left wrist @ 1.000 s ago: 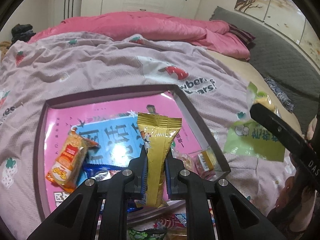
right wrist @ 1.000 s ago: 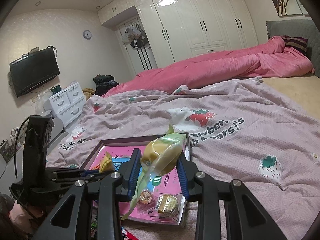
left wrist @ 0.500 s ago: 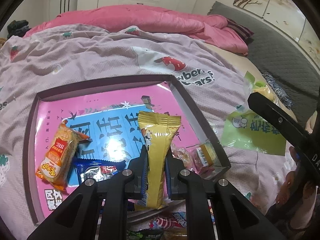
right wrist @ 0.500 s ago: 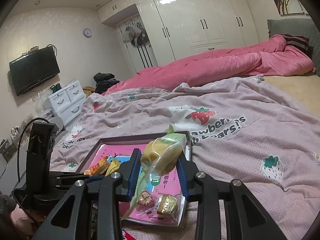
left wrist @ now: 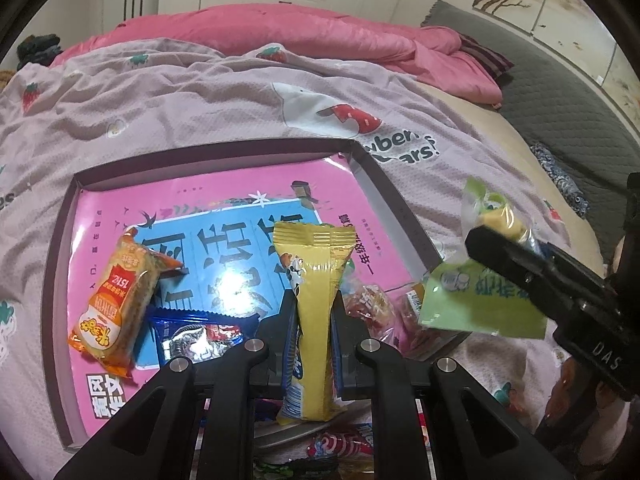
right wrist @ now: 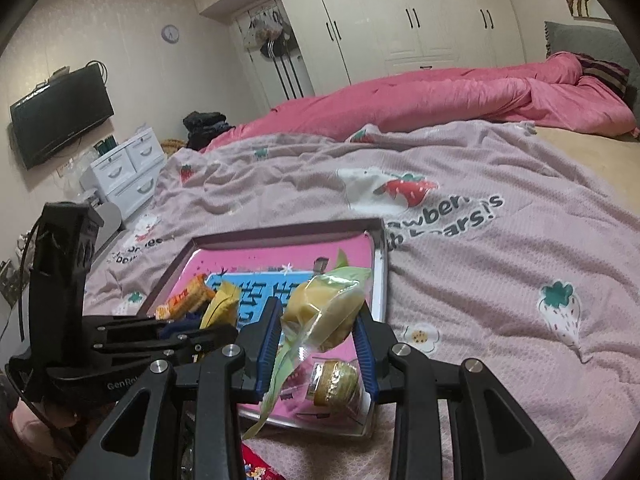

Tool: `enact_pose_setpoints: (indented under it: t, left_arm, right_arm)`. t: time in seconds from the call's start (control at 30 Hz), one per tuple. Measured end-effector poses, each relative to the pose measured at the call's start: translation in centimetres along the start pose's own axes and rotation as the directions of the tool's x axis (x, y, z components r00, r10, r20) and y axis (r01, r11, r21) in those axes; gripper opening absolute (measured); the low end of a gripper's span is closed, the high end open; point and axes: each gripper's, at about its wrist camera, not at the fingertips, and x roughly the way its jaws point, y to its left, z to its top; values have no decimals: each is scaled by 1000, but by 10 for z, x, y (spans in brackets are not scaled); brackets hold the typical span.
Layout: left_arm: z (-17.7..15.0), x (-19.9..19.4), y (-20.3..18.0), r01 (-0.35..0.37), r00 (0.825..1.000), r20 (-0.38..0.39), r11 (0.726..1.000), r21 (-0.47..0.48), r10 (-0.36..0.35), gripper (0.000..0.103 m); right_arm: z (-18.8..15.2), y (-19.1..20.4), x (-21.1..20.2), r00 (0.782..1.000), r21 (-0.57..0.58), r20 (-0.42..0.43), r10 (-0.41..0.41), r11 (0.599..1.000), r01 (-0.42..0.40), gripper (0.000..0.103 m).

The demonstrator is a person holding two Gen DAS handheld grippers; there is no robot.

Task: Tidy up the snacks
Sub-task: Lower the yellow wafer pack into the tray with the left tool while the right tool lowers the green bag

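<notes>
left gripper (left wrist: 313, 320) clamped on yellow packet (left wrist: 311, 300), held upright over near edge of tray (left wrist: 60, 288). right gripper (right wrist: 316, 340) clamped on clear-wrapped cake (right wrist: 324, 312), now lower and nearer tray's right corner than a second ago. judged: both snacks close to release; orange packet (left wrist: 116, 300) already inside.

The left gripper (left wrist: 313, 320) is pitched steeply downward, its jaws clamped tight on a thin packet. The right gripper (right wrist: 318, 342) (angled less steeply) is held beside it, jaws closed on a bulkier one.
</notes>
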Motion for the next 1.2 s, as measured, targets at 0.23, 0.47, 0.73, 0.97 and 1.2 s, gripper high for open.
enact_pose_setpoints:
  t: [0.23,0.47,0.73,0.97,1.2]
  left_arm:
    - [1,1,1,-4,1000,1,1000,2,4,15]
    - [0,0,-2,-15,1000,5,1000,16,15,15]
    - [-1,3,-1,-26,1000,2,1000,17,26,15]
    - [-2,4,0,-36,999,1,999,19,36,15]
    - [-3,2,2,-39,999,-1,999,8,39,16]
  right_arm:
    - [-7,6,10,999,-9,-48,14,1000,-15,35]
    - [-11,13,19,997,-31,-76,15,999,-17,35]
    - [-15,21,25,995,-53,-96,27,998,-33,36]
    - [-17,20,29,994,-51,-109,20,998,-26,36]
    - [-18,16,31,994,-31,-110,11,999,-15,36]
